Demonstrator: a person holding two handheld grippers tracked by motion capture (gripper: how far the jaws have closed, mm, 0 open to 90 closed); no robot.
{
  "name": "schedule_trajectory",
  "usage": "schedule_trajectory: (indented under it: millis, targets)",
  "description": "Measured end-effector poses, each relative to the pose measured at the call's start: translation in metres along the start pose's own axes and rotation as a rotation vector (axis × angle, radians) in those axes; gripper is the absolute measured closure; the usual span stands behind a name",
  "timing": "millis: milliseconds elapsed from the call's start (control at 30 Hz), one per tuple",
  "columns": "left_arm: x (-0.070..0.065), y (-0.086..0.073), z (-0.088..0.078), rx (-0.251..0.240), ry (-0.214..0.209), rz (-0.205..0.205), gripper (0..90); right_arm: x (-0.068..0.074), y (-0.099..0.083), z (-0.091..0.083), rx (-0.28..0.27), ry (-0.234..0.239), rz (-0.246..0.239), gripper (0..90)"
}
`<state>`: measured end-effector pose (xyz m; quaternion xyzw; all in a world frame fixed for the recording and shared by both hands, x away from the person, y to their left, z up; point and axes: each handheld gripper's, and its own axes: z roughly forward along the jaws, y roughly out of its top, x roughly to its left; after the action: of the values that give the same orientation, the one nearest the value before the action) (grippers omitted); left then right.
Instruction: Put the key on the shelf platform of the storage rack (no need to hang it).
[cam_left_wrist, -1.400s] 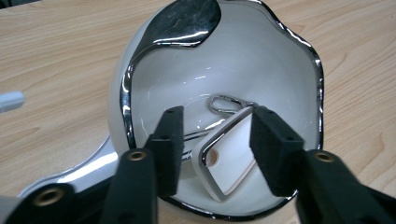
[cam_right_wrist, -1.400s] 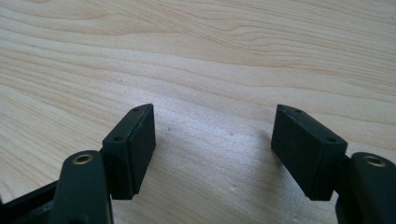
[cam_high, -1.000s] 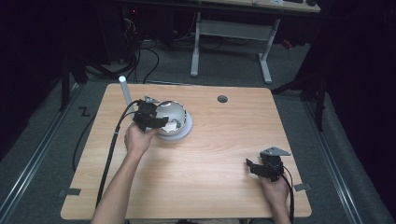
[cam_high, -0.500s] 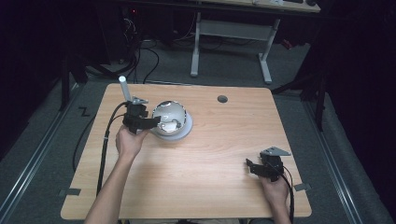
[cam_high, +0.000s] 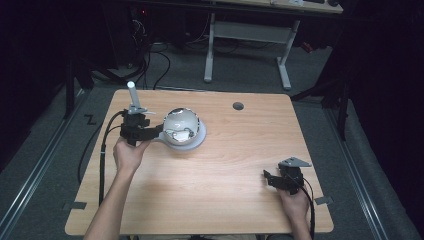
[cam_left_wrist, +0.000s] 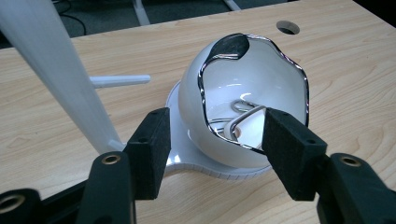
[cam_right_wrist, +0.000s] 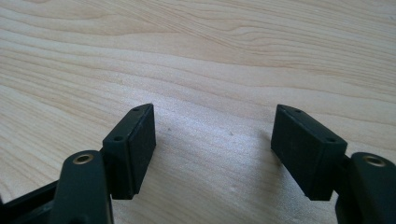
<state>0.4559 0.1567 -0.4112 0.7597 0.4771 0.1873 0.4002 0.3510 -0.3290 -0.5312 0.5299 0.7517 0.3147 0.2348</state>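
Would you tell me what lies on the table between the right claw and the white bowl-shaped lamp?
Nothing: in the high view, only bare wooden table separates the right claw from the lamp.

Light wooden table (cam_high: 225, 190) with a round cable hole (cam_high: 238, 106), grey carpeted floor (cam_high: 45, 165), white-legged desk frame (cam_high: 250, 35) behind, black cables (cam_high: 155, 60) trailing on the floor, dark unlit room around.

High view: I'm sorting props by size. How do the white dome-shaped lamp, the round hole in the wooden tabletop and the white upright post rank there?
1. White dome-shaped lamp
2. White upright post
3. Round hole
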Motion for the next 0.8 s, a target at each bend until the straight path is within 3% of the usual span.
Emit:
schedule_trajectory:
  millis: [467, 800]
  targets:
    - [0.005, -0.008, -0.013, 0.011, 0.001, 0.004, 40.9, 0.0, 0.0, 0.0, 0.0, 0.0, 0.0, 31.3]
    - [0.008, -0.017, -0.025, -0.015, 0.024, -0.01, 41.0, 0.0, 0.0, 0.0, 0.0, 0.0, 0.001, 31.3]
